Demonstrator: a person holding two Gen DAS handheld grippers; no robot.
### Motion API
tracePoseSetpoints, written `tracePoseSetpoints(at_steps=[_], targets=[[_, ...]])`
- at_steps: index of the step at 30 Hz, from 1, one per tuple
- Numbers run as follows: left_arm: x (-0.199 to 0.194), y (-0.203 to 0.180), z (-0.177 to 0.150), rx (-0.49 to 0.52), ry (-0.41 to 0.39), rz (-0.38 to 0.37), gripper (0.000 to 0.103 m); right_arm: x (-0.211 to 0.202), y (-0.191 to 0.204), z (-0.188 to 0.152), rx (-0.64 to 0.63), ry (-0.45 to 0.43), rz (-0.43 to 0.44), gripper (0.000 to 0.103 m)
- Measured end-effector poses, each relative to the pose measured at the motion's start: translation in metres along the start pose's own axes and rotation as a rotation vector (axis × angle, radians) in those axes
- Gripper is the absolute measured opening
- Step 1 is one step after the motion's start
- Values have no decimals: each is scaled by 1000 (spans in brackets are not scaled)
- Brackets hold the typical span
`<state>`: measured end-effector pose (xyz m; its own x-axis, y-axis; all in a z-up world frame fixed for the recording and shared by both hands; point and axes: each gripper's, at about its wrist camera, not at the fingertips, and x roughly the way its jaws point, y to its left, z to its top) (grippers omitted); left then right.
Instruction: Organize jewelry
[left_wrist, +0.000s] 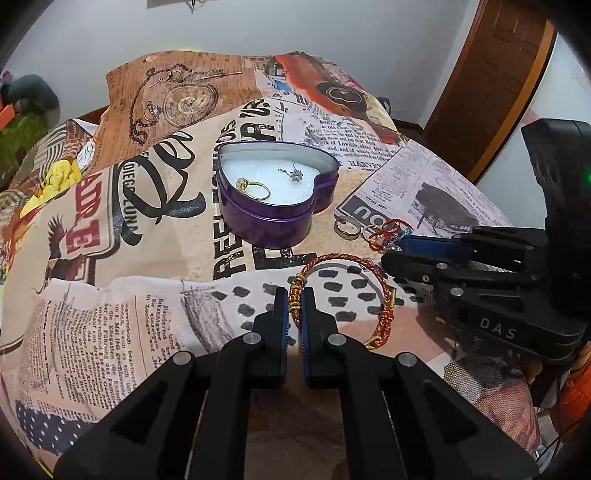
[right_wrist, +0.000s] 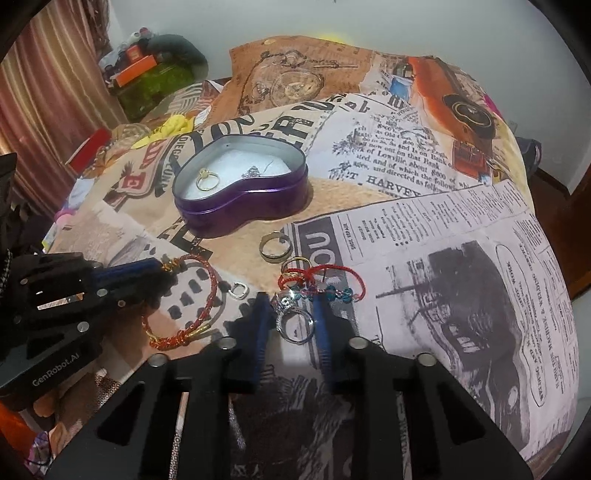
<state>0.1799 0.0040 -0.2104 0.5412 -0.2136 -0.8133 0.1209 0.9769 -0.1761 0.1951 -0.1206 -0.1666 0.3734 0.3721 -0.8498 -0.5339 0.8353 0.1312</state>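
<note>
Left claw (left_wrist: 294, 308) pinched on braided bracelet (left_wrist: 343, 295) at beads: light, floppy. Right claw (right_wrist: 291, 314) apart, straddling silver ring (right_wrist: 295, 325): small, slippery.

Black tongs (left_wrist: 294, 295) – blue pads, silver screws, "DAS" marking.

A purple heart-shaped tin (left_wrist: 275, 206) with white lining stands on a newspaper-print cloth (left_wrist: 122, 325); beside the tin lies a red-and-gold braided bracelet (left_wrist: 384, 295).

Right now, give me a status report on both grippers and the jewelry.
Left gripper shut on red-gold braided bracelet. Right gripper open around silver ring. Heart tin open, gold ring and pendant inside. Path to tin unobstructed.
</note>
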Motion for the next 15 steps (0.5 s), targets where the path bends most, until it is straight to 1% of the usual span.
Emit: tracePoseSetpoints(at_steps=[4,8,15], targets=[[0,-1,0,5,0,5,5,-2,-3,0,10,-6,6,18],[-4,-4,0,11,-11,22,5,-7,-2,-2,16,-11,14,18],[-18,-8,-1,11,-36,27,5,-21,3,-6,5,-34,13,18]])
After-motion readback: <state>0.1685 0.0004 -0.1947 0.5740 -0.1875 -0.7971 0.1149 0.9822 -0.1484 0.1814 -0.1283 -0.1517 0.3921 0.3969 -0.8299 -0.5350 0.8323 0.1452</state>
